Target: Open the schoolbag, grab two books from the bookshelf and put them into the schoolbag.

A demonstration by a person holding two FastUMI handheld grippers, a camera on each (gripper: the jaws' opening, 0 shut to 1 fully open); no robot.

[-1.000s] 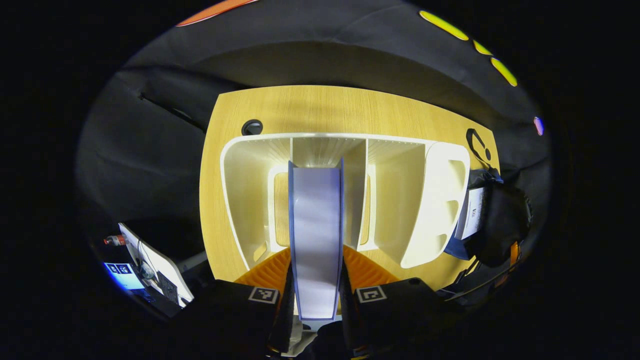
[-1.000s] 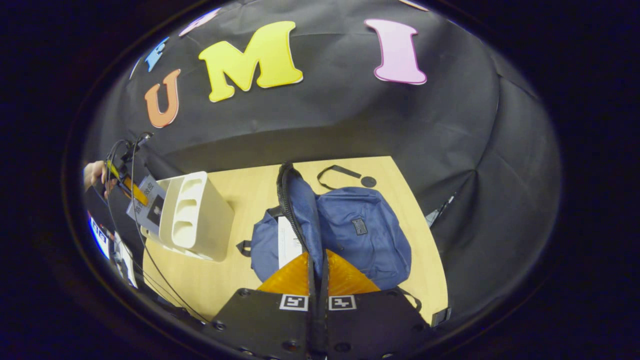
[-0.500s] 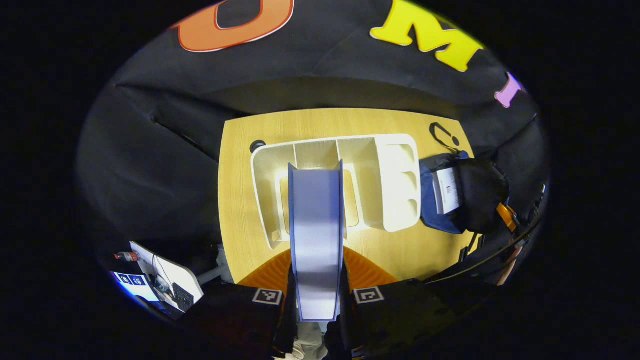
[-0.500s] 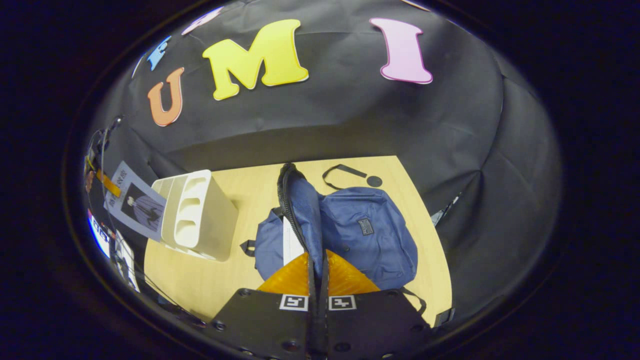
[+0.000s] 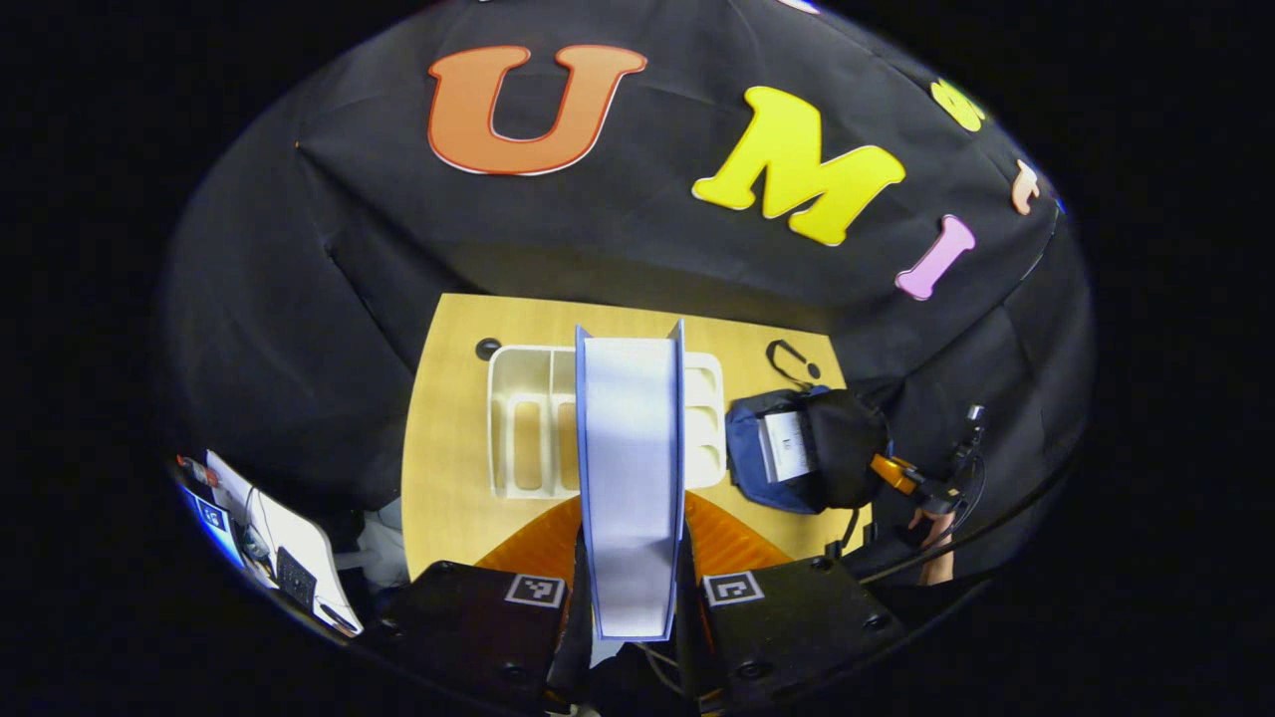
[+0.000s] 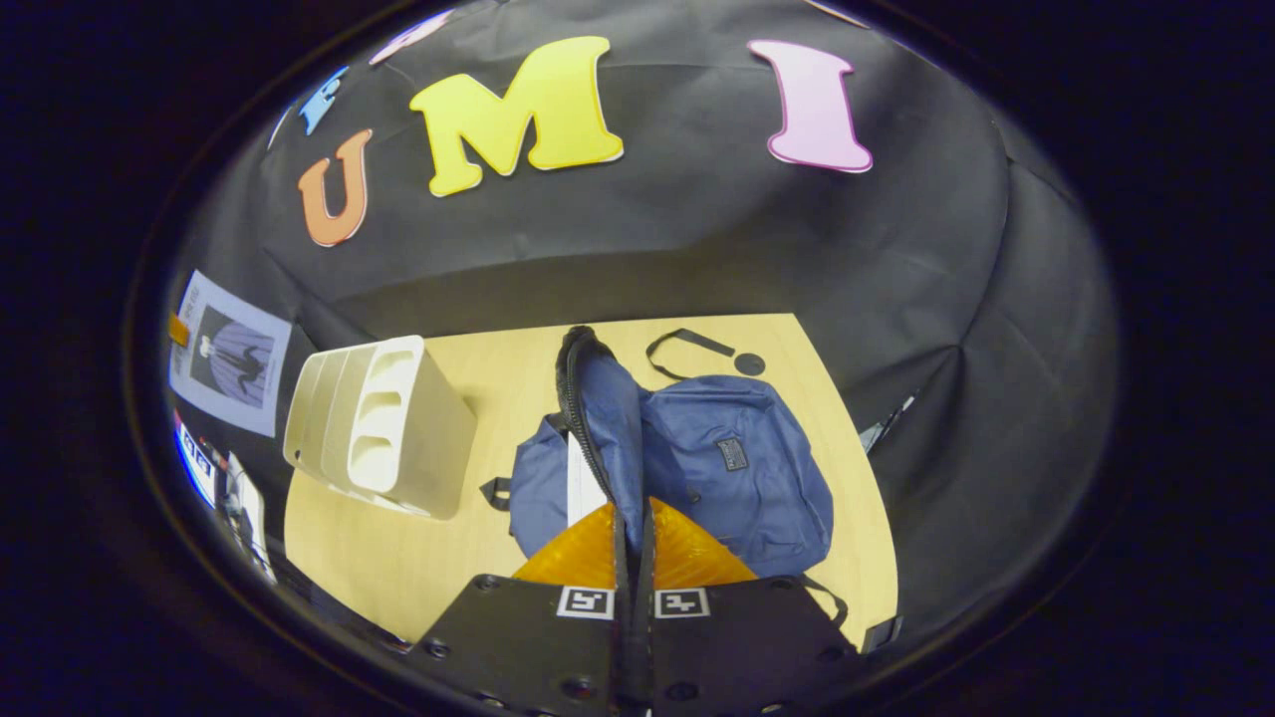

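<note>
The wooden tabletop (image 6: 398,558) carries everything here. Largest on it is the blue schoolbag (image 6: 737,468), lying toward the right edge with its zipped flap (image 6: 603,418) pulled upright — a white book (image 6: 578,478) already sits inside the opened mouth. In the left gripper view the same schoolbag (image 5: 752,463) lies just to the right of the shelf, well short of the tabletop's far edge. The white bookshelf (image 6: 383,428) stands toward the left edge, apart from the bag; seen from above in the left gripper view, the bookshelf (image 5: 518,428) shows its divided slots.

A second book (image 5: 631,478), blue-edged with pale pages, is raised high above the bookshelf, clamped upright between the two fingers of the left gripper (image 5: 631,597), which press on its covers from either side. From the right gripper view that book (image 6: 229,354) hangs in the air off the tabletop's left edge, its illustrated cover facing over.

The right gripper (image 6: 635,558) is closed tight on the flap's zipper edge — its orange fingers (image 6: 697,558) nearly meet around the thin fabric, holding the bag open. A black strap (image 6: 687,344) lies near the far edge behind the bag.
</note>
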